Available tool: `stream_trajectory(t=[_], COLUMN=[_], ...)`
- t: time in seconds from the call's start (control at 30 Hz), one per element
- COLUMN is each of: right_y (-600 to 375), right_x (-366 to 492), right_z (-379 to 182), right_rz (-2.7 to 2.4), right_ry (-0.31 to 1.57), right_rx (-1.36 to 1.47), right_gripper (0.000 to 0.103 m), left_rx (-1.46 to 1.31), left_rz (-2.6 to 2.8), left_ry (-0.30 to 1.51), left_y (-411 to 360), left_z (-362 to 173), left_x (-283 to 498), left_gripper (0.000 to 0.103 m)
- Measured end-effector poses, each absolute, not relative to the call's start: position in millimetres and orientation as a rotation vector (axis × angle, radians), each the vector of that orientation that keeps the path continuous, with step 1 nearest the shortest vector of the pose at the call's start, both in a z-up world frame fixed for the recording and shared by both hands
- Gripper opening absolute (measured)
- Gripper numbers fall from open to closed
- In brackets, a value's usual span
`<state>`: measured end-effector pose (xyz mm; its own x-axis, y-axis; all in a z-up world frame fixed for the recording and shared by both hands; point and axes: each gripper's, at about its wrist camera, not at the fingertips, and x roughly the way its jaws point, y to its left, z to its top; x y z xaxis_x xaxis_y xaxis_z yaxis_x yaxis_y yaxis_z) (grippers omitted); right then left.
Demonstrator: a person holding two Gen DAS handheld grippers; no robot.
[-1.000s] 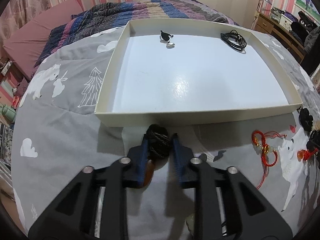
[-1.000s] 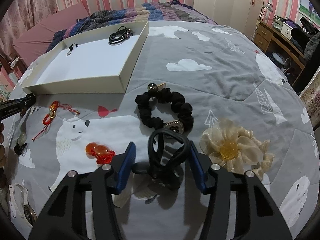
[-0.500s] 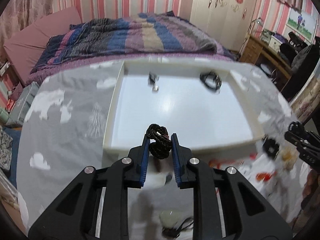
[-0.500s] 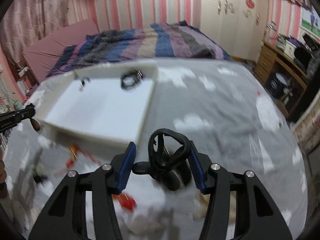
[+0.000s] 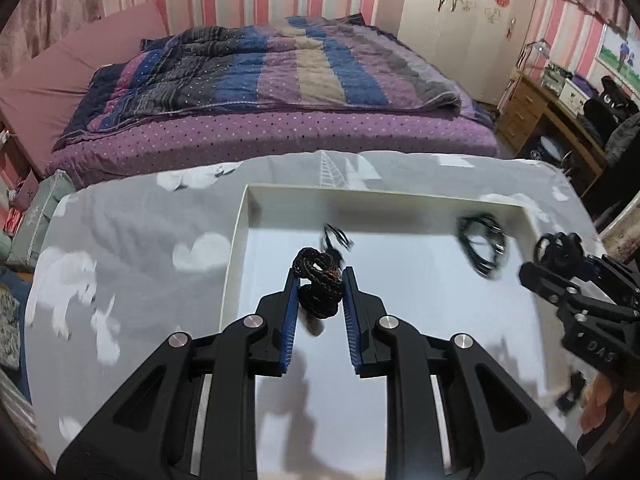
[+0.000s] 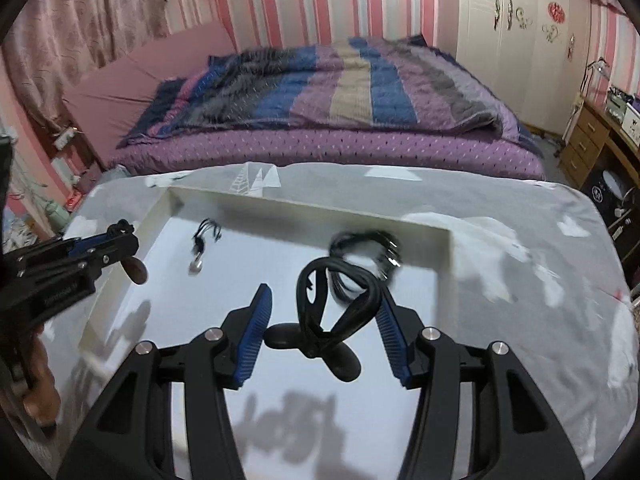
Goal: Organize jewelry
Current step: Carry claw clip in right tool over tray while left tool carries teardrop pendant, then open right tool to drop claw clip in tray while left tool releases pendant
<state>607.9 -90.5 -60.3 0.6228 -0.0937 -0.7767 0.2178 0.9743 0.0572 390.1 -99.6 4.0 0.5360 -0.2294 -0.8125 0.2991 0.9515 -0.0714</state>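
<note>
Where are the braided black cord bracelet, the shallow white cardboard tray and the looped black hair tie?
Braided black cord bracelet [image 5: 318,288], left wrist view: on its coiled middle.
Shallow white cardboard tray [image 5: 236,248], left wrist view: on its left wall.
Looped black hair tie [image 6: 340,304], right wrist view: on its right loop strand.

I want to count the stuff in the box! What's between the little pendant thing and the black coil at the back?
Nothing: between the small pendant and the coiled black cord only bare white tray floor shows, clearest in the right wrist view.
</note>
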Motion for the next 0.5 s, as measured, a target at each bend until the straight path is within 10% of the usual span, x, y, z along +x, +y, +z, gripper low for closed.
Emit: stream_trajectory(t=[0.5], right_y=[-98.2], right_x=[685.1], right_z=[-114.1], right_rz=[-0.243], right_ry=[0.982], right_rx=[0.176], right_gripper=[0.053], left_rx=[0.084], left_rz=[-0.269], left_ry=[1.025], left_y=[-109.1], left_z=[-35.6], left_x=[450.1], left_gripper=[0.020])
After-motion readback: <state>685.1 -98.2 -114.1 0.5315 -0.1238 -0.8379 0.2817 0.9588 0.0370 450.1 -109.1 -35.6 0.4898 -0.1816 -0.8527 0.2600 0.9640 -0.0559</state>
